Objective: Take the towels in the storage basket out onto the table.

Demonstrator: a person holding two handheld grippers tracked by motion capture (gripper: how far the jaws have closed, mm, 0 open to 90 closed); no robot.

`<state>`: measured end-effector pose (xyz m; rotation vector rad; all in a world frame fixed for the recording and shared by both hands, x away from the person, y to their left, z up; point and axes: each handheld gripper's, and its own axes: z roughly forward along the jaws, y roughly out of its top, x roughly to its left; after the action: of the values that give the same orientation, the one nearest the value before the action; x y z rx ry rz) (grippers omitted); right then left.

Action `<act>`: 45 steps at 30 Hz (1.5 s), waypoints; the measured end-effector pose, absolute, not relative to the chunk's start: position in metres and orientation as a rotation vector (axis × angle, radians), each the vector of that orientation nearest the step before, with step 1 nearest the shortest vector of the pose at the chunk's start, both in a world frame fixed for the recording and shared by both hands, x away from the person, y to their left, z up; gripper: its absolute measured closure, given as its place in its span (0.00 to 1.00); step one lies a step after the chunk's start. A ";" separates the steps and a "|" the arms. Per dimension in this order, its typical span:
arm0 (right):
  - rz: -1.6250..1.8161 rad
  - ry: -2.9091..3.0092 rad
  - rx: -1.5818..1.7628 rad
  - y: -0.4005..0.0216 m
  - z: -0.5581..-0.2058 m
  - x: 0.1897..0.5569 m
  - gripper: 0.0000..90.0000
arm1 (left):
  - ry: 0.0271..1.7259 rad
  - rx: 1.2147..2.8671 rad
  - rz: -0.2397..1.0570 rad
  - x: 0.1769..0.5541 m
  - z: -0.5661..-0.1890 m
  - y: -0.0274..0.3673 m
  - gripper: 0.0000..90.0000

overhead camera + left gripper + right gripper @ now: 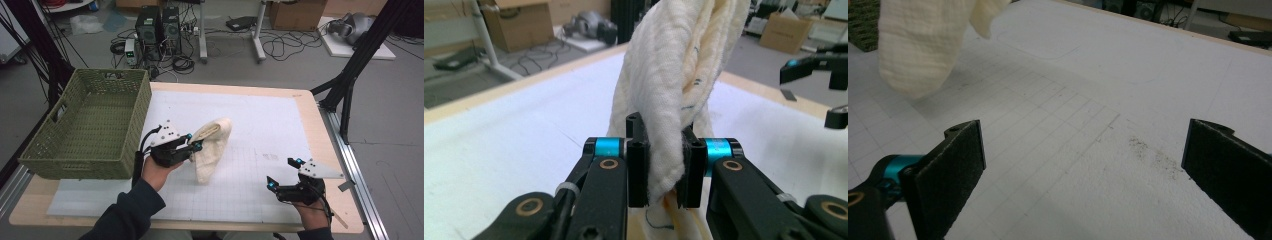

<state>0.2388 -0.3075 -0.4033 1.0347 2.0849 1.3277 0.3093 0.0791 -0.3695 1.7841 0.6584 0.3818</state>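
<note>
No brand, label or readable writing is visible on any item; the faint blue marks on the cloth cannot be read. One table point(320, 150) carries one white gridded mat point(260, 130), which covers most of its top. One green woven basket point(90, 125) stands on the table's far-left part, just to the left of the left gripper point(194, 141); nothing can be seen inside it. One cream cloth point(212, 145) hangs bunched from the left gripper, its lower end at or just above the mat; which of the two cannot be told. In the left gripper view the cloth point(674, 90) is pinched between both black jaws, which are closed firmly on a fold of it. The right gripper point(282, 175) sits near the table's front-right part, well apart from the cloth, which lies ahead and to its left. In the right gripper view both jaws stand wide apart with nothing between them, over a small patch of dark specks point(1153, 155) on the mat.
</note>
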 end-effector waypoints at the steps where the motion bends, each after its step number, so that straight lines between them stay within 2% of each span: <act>1: 1.327 2.085 1.032 -0.307 -0.403 0.239 0.03 | 0.659 1.796 0.371 0.311 -0.373 0.076 0.87; 6: 1.328 2.088 1.040 -0.307 -0.404 0.239 0.03 | 0.661 1.838 0.317 0.315 -0.387 0.065 0.86; 18: 1.317 2.084 1.051 -0.310 -0.406 0.241 0.03 | 0.752 1.947 0.294 0.339 -0.423 0.036 0.81; 19: 1.314 2.084 1.055 -0.311 -0.405 0.241 0.03 | 0.764 1.937 0.280 0.340 -0.424 0.036 0.66; 21: 1.313 2.080 1.057 -0.311 -0.405 0.241 0.03 | 0.780 1.910 0.284 0.340 -0.422 0.037 0.49; 22: 1.313 2.078 1.060 -0.311 -0.405 0.241 0.03 | 0.786 1.897 0.297 0.340 -0.419 0.040 0.43; 23: 1.313 2.078 1.060 -0.311 -0.405 0.241 0.03 | 0.796 1.876 0.309 0.339 -0.416 0.044 0.43; 24: 1.307 2.078 1.062 -0.311 -0.405 0.241 0.03 | 0.805 1.861 0.321 0.338 -0.412 0.049 0.31; 26: 1.307 2.076 1.063 -0.312 -0.405 0.241 0.03 | 0.827 1.837 0.362 0.335 -0.405 0.060 0.25; 34: 1.304 2.075 1.070 -0.310 -0.405 0.242 0.03 | 0.790 1.717 0.406 0.308 -0.393 0.110 0.21; 45: 1.282 2.086 1.062 -0.303 -0.408 0.247 0.03 | 0.789 1.731 0.448 0.293 -0.415 0.136 0.21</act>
<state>0.2471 -0.3031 -0.4078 1.0615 2.0859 1.2816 0.2928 0.1362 -0.4148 1.7307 0.7889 0.4484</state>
